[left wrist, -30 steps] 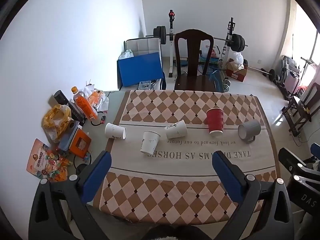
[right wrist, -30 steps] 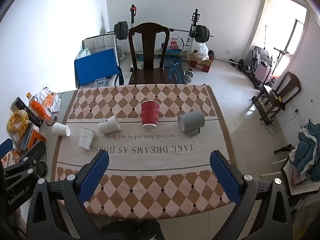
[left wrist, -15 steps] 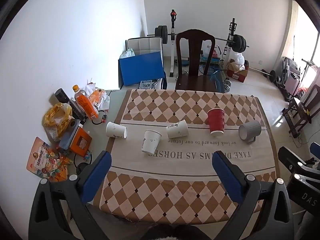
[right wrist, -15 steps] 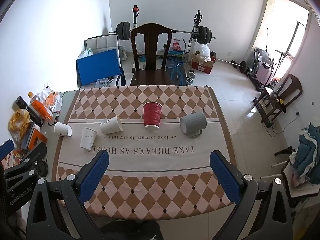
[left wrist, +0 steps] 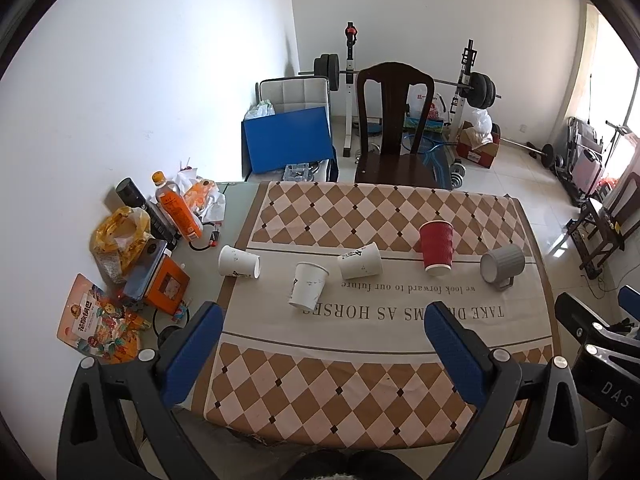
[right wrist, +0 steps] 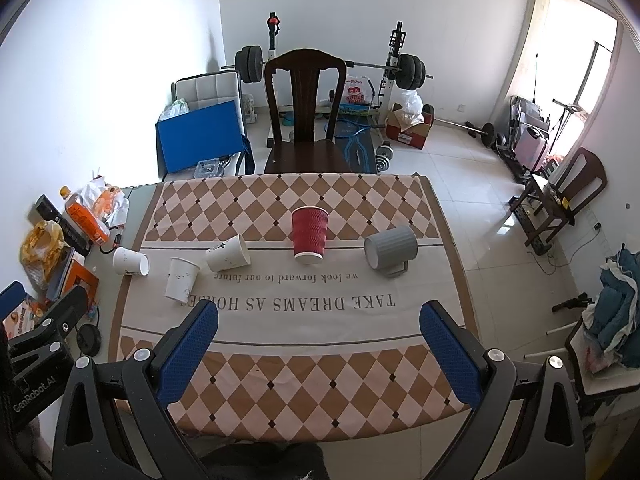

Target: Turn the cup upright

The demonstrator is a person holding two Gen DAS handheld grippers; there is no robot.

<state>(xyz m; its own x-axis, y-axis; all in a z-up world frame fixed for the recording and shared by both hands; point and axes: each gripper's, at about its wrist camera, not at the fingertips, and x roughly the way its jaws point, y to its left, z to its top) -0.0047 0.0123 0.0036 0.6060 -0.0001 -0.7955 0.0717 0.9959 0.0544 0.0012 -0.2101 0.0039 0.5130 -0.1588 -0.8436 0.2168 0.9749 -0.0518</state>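
Note:
A red ribbed paper cup [left wrist: 436, 248] [right wrist: 309, 233] stands upside down mid-table. A grey mug [left wrist: 502, 265] [right wrist: 390, 248] lies on its side to its right. Three white paper cups lie on their sides to the left: one [left wrist: 359, 261] [right wrist: 228, 253] next to the red cup, one [left wrist: 307, 286] [right wrist: 182, 279] further front, one [left wrist: 238, 262] [right wrist: 130, 262] at the cloth's left edge. My left gripper [left wrist: 320, 344] and right gripper [right wrist: 318, 342] are both open and empty, held high above the table's near edge, well short of the cups.
The table has a checked cloth [left wrist: 360, 376]. Its left end holds an orange bottle [left wrist: 176, 210], a yellow bag [left wrist: 118, 236], an orange box [left wrist: 166, 286] and snack packets [left wrist: 96, 326]. A dark wooden chair [left wrist: 394, 128] stands behind the table. Gym weights stand by the far wall.
Both grippers have drawn slightly back and up; the table and cups sit a little lower in both views. No object moved and both grippers stayed open.

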